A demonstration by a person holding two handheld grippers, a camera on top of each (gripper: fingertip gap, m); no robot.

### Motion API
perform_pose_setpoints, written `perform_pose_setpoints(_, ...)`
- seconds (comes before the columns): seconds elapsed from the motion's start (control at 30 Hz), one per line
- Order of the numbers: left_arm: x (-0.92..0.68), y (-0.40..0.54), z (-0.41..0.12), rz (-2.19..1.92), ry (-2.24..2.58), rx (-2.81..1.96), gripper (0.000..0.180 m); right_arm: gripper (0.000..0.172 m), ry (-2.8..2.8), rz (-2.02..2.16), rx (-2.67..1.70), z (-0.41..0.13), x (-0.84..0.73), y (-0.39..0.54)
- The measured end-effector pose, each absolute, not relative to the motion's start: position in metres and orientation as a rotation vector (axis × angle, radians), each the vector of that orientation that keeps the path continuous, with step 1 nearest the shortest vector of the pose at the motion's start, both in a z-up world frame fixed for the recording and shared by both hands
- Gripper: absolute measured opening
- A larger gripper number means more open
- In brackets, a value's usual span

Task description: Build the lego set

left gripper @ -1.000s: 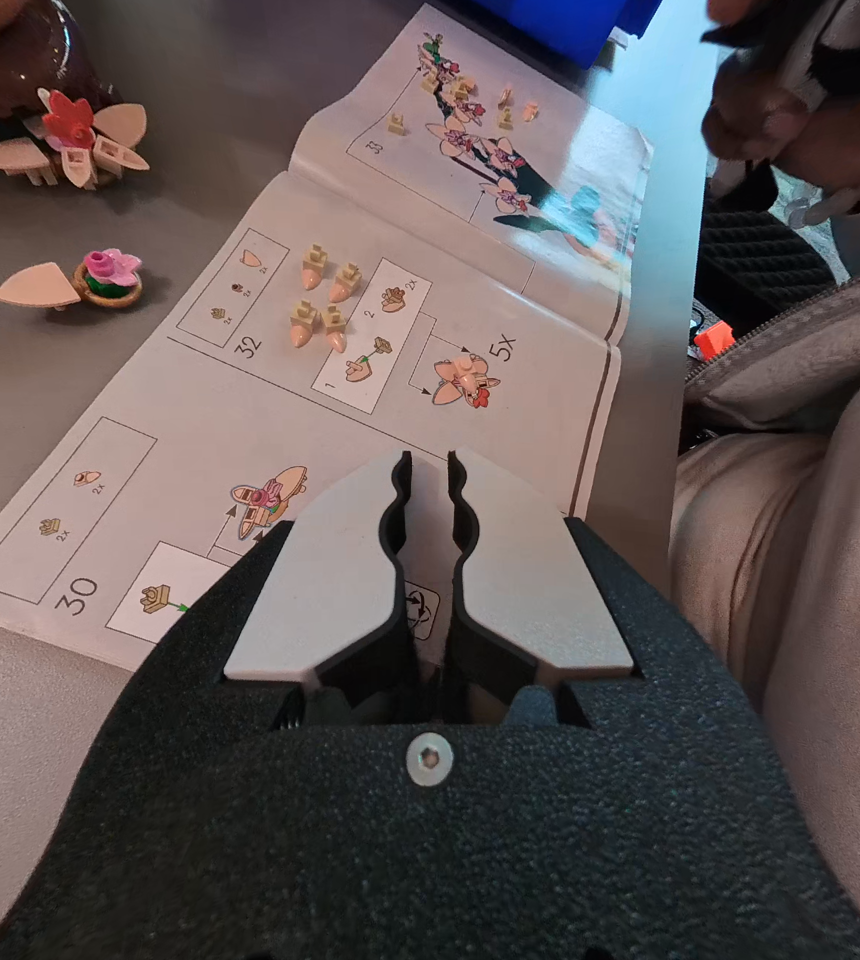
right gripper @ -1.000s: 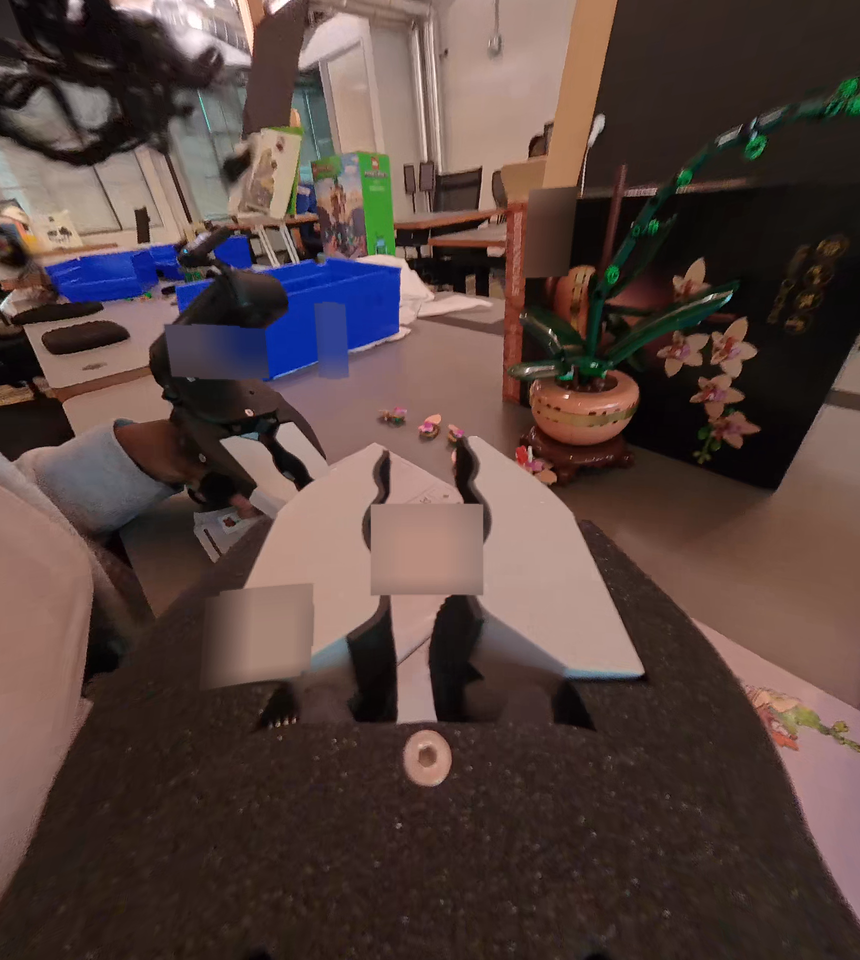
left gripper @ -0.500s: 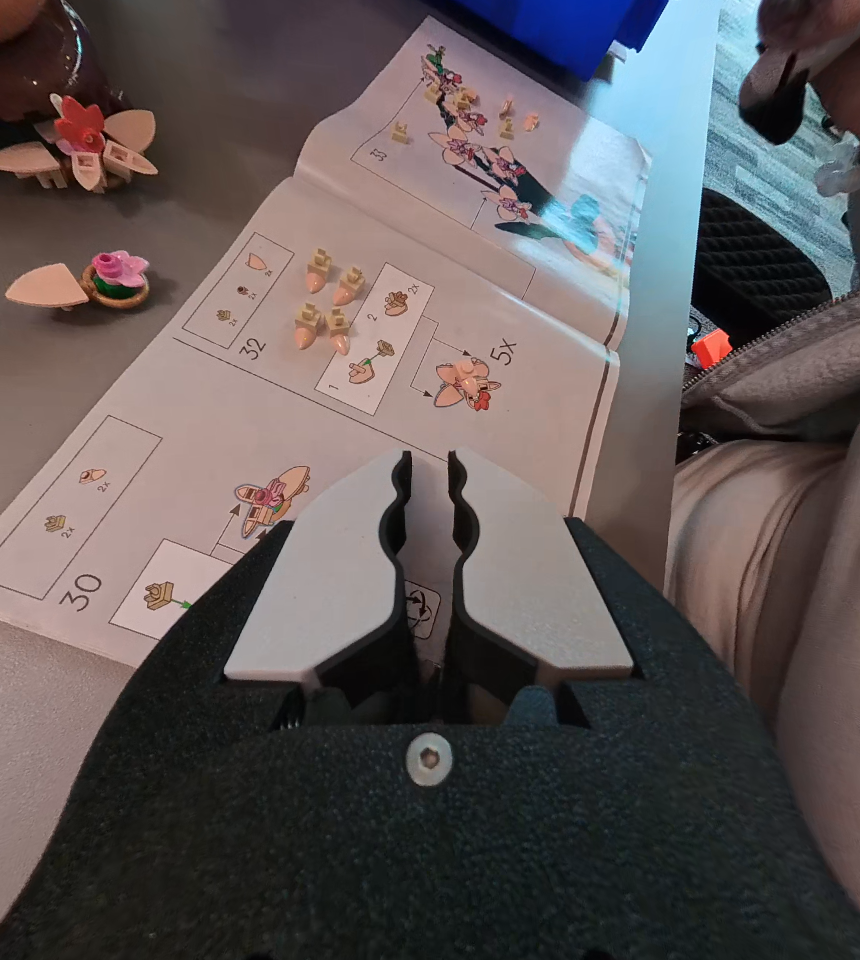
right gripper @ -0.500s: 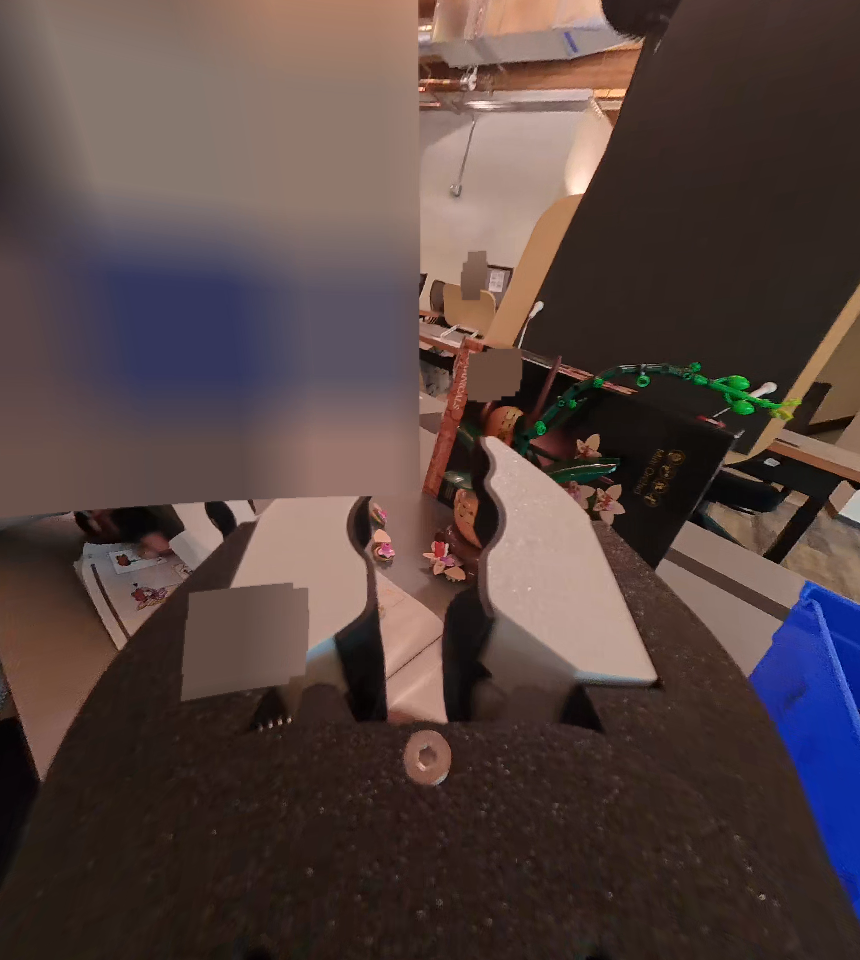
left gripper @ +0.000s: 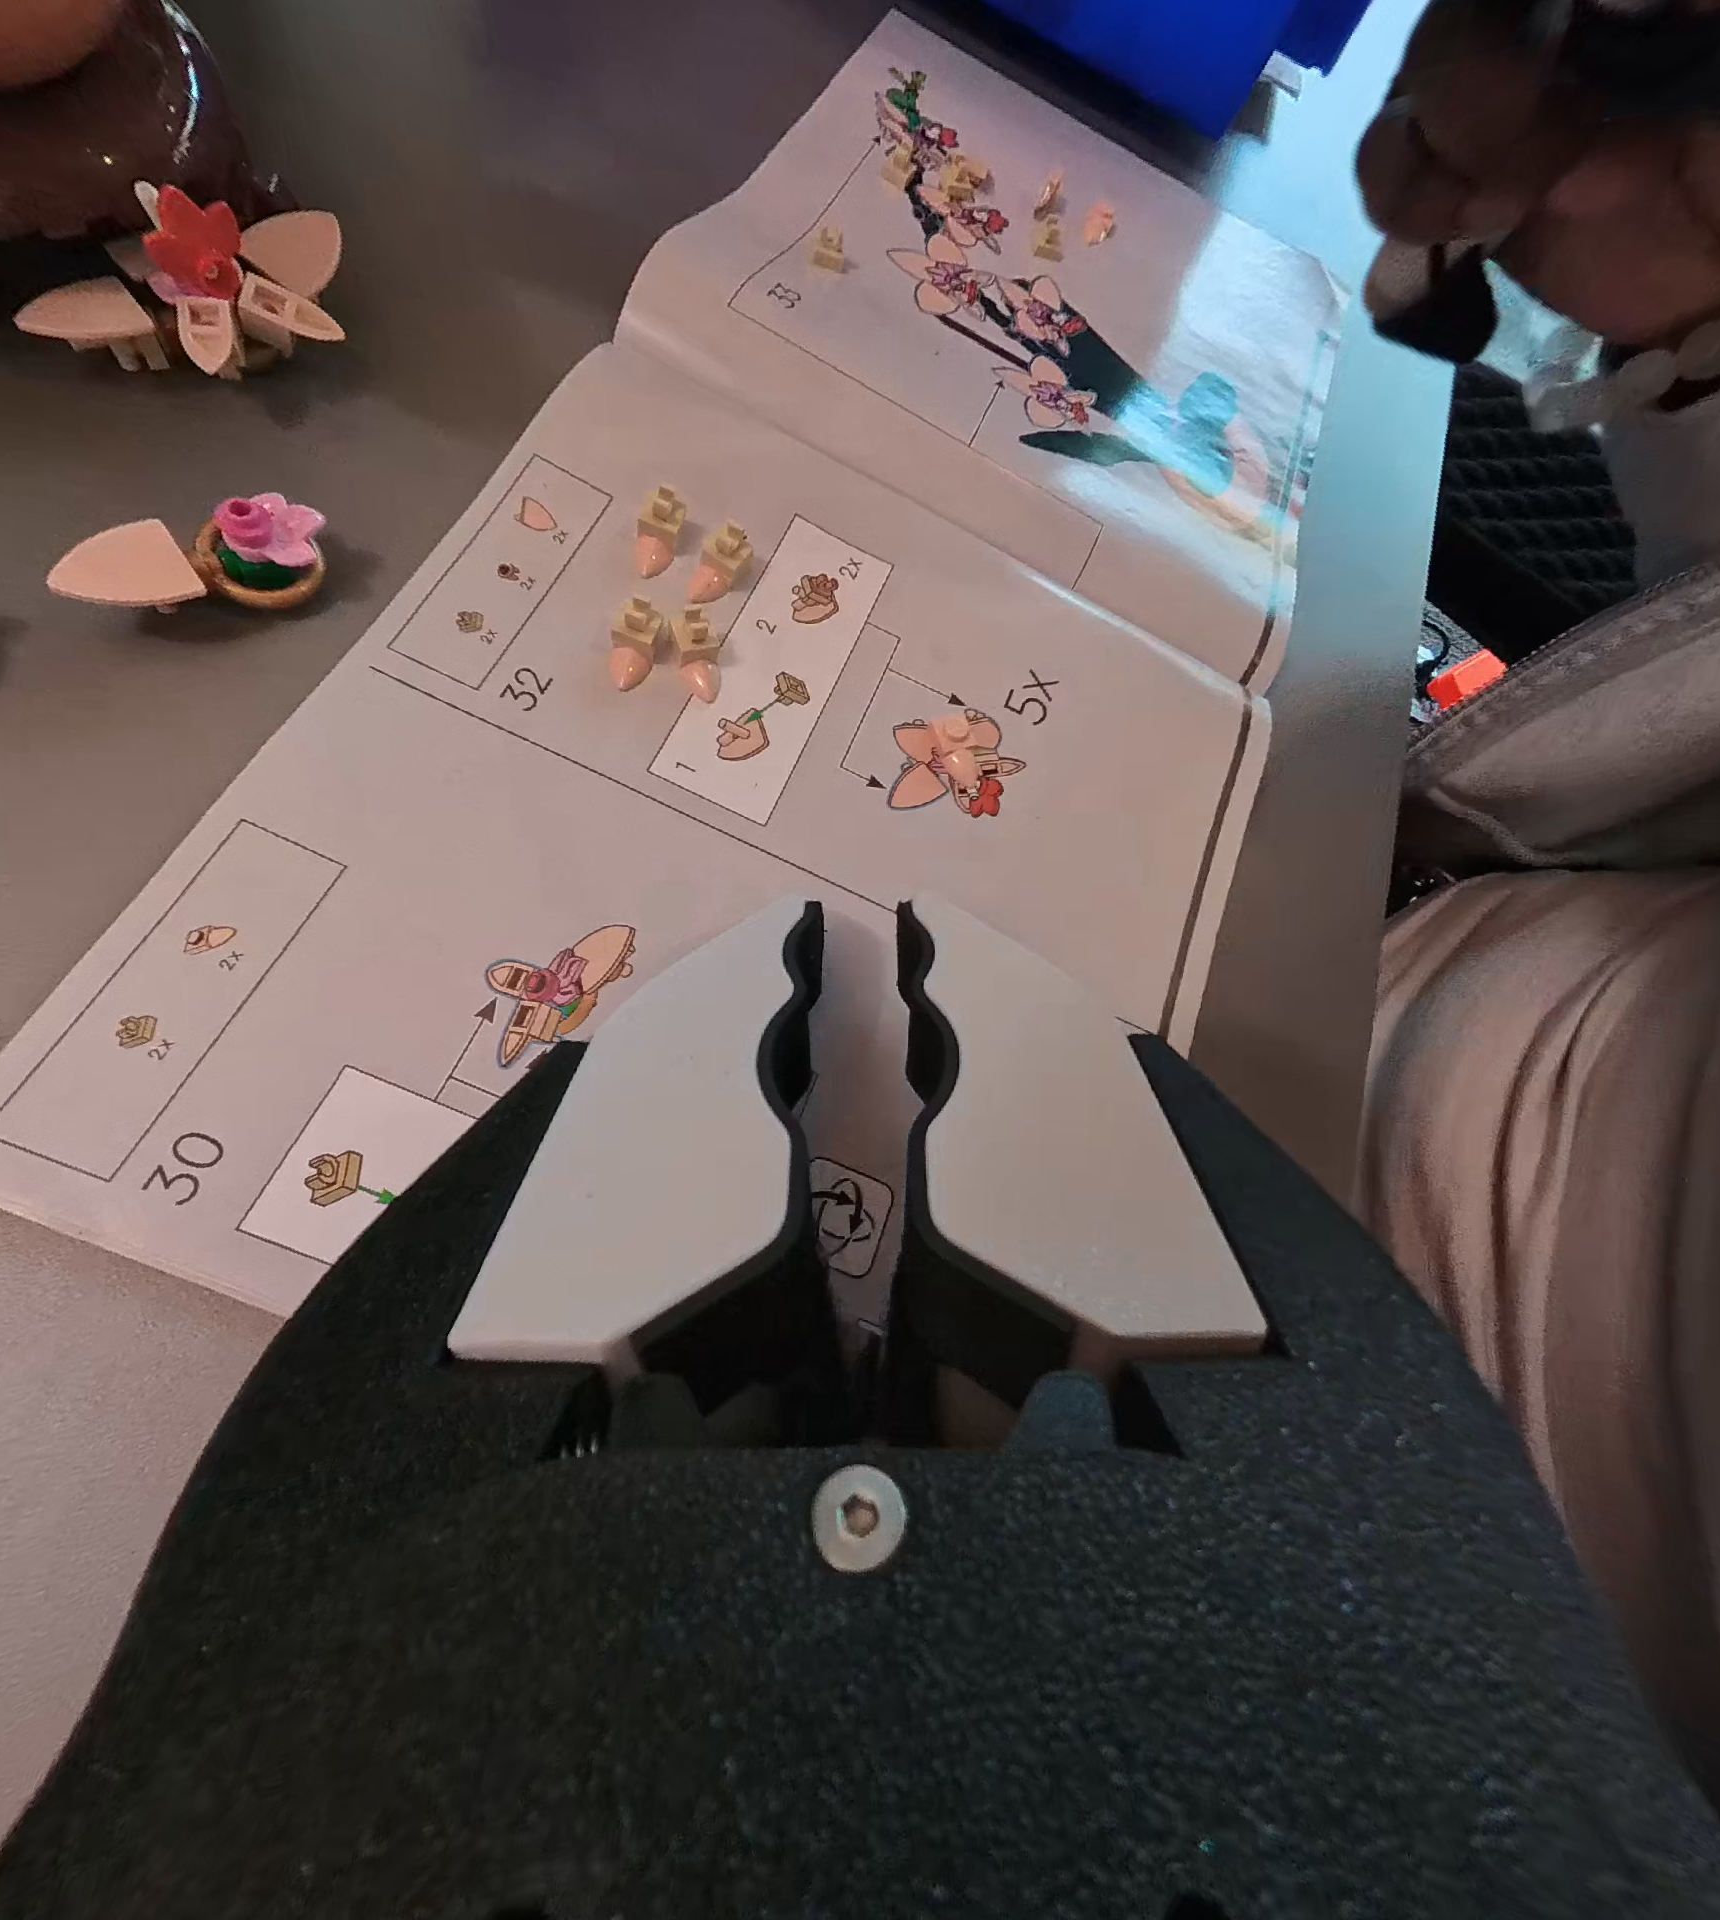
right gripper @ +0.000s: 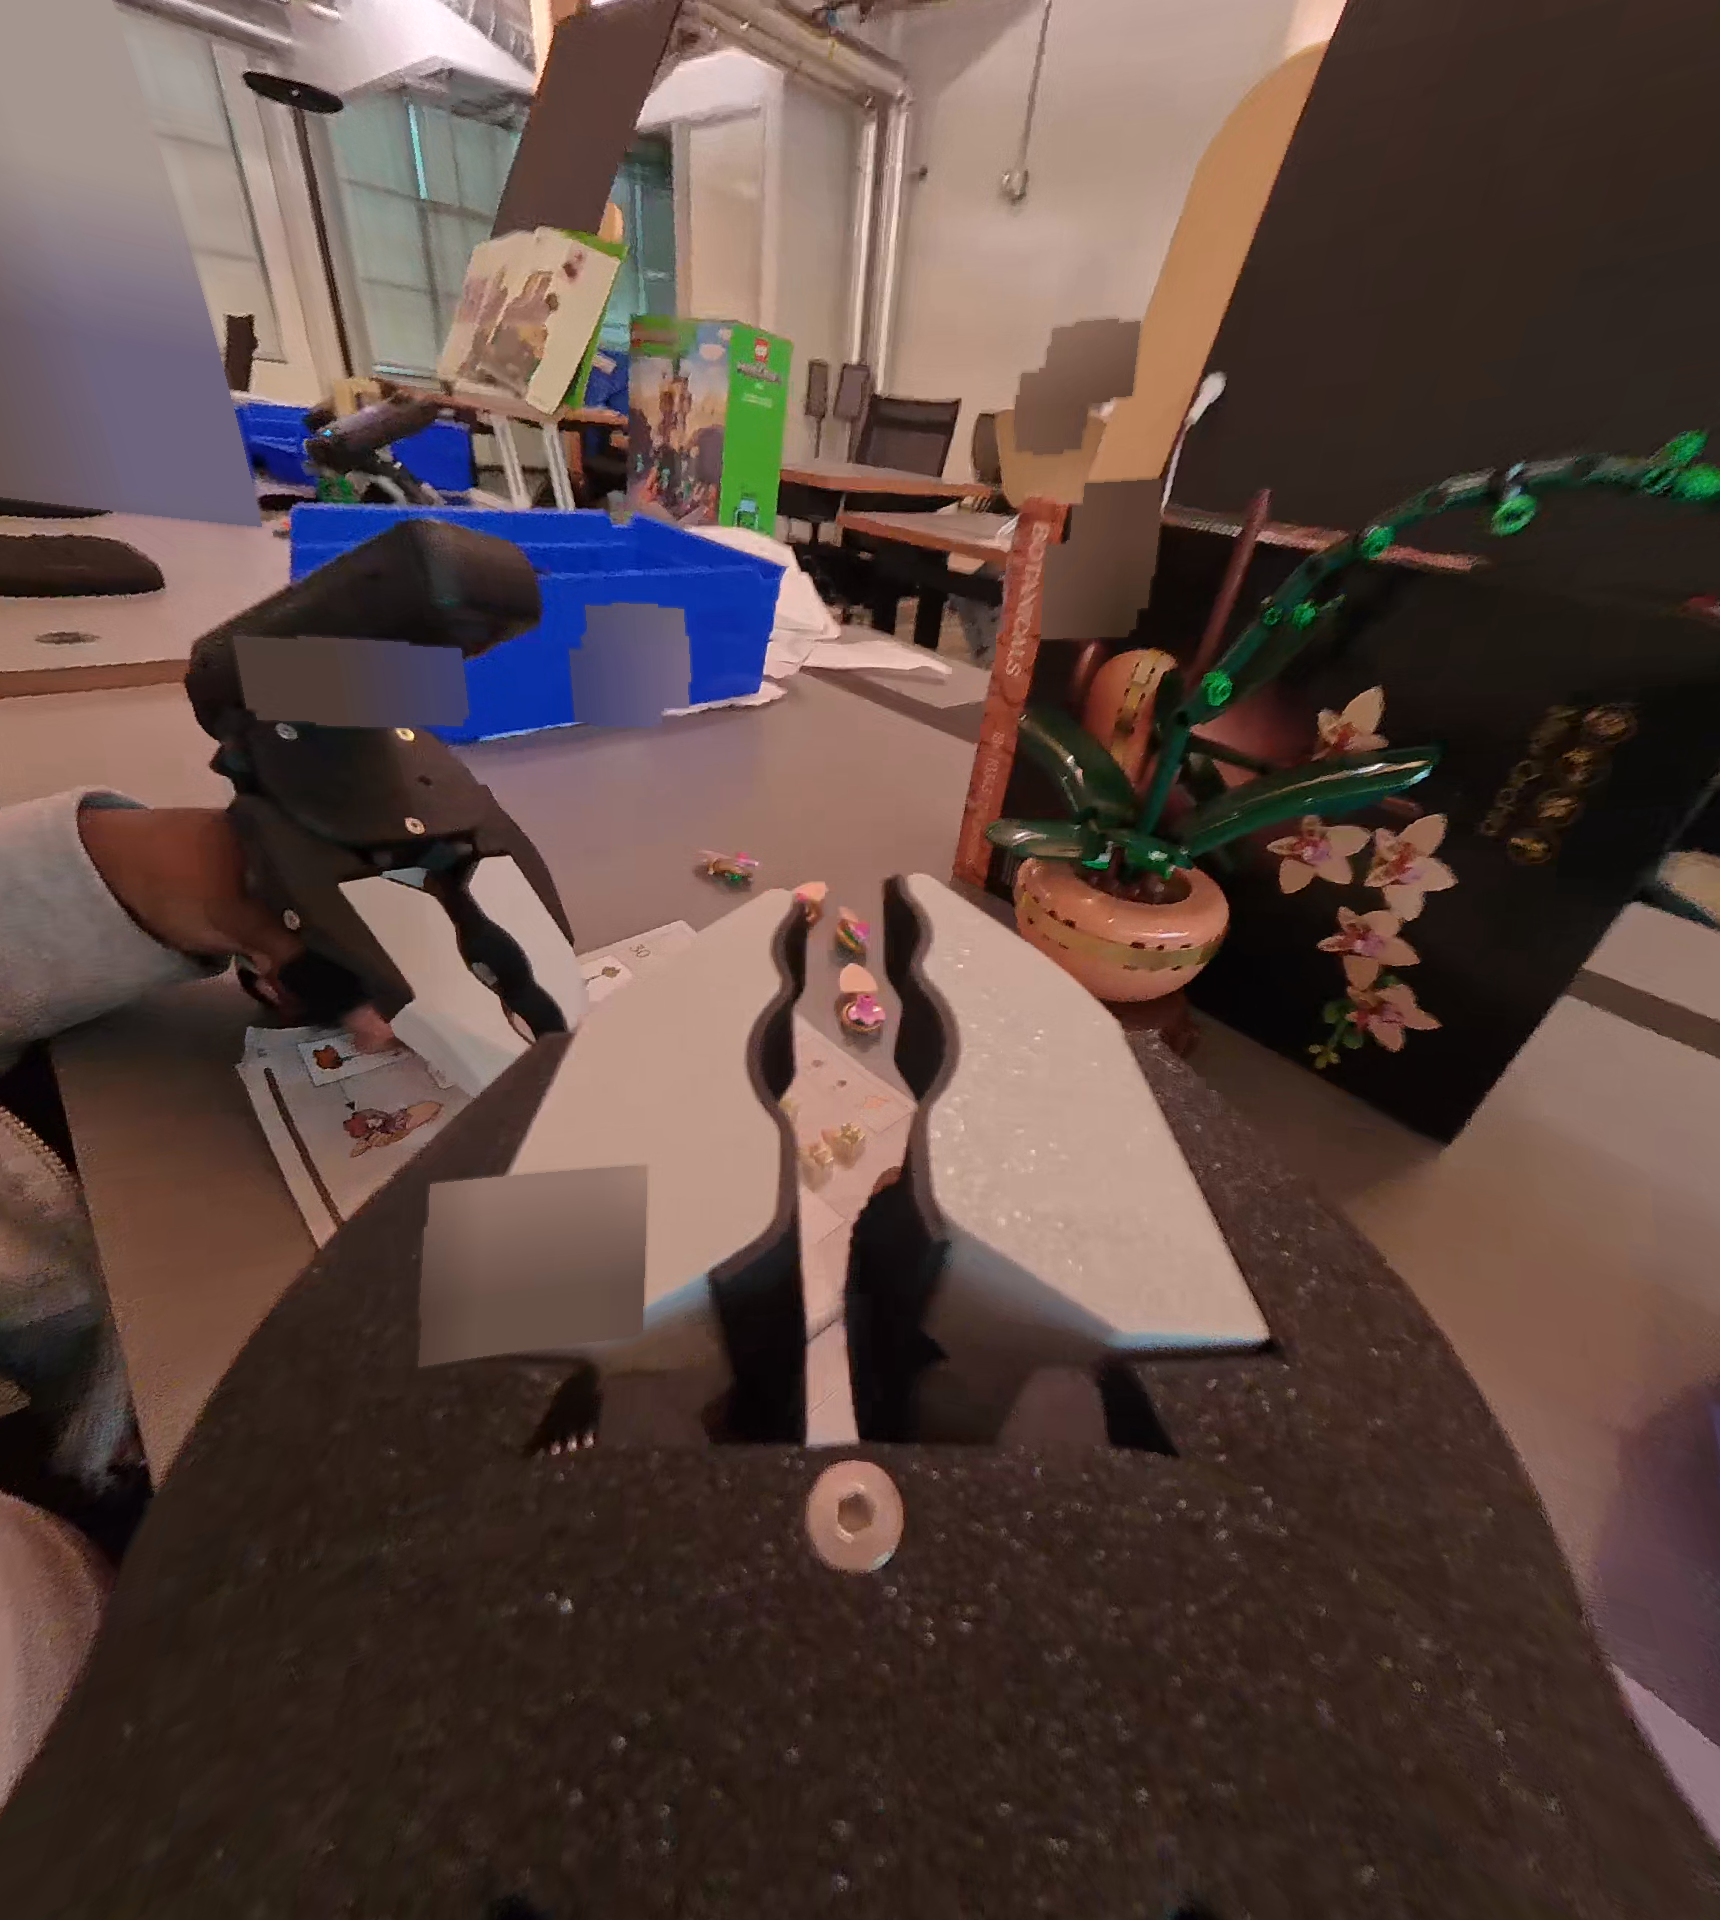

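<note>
My left gripper (left gripper: 858, 909) hovers low over an open instruction booklet (left gripper: 482, 831) on the grey table. Its jaws stand a little apart with nothing between them. Several small tan and pink pieces (left gripper: 674, 603) lie on the booklet ahead of it. A pink flower on a gold ring with a petal (left gripper: 258, 551) lies to the left. My right gripper (right gripper: 840, 888) is above the table, its jaws slightly apart and empty. Through its gap I see small flower pieces (right gripper: 861, 1008) on the table. The left gripper also shows in the right wrist view (right gripper: 513, 997), resting at the booklet.
A part-built flower with a red piece (left gripper: 201, 281) lies far left. A brick orchid in a pot (right gripper: 1126, 914) stands before a black box (right gripper: 1510, 779). A blue bin (right gripper: 544, 623) is at the back. The person's leg (left gripper: 1562, 1247) is beside the table edge (left gripper: 1355, 623). Across from one pair of fingers to the other is roughly 15 centimeters.
The right gripper swung from pointing high across the room back down toward the table, and its jaws narrowed with nothing in them. The left gripper barely moved.
</note>
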State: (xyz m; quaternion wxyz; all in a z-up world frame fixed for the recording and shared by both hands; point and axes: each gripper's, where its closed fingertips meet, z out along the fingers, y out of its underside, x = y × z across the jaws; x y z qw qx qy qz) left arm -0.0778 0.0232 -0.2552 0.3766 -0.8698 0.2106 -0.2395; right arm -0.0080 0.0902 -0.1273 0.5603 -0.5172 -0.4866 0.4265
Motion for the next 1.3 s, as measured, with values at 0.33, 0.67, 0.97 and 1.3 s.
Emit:
perform_pose_setpoints(0.33, -0.078, 0.024, -0.259, -0.577, 0.550, -2.251, 0.013, 0.000, -1.303, 1.057, -1.111, -0.139, -0.047, 0.080)
perform_pose_setpoints(0.67, -0.079, 0.024, -0.260, -0.547, 0.550, -2.251, 0.013, 0.013, -1.385, 1.033, -1.148, -0.148, -0.046, 0.085)
perform_pose_setpoints(0.97, -0.078, 0.022, -0.259, -0.568, 0.549, -2.244, 0.013, 0.000, -1.280, 0.819, -1.323, -0.177, 0.008, 0.103)
perform_pose_setpoints(1.3, -0.080, 0.024, -0.252, -0.607, 0.507, -2.204, 0.013, 0.014, -1.385, 0.621, -1.705, -0.222, 0.034, 0.125)
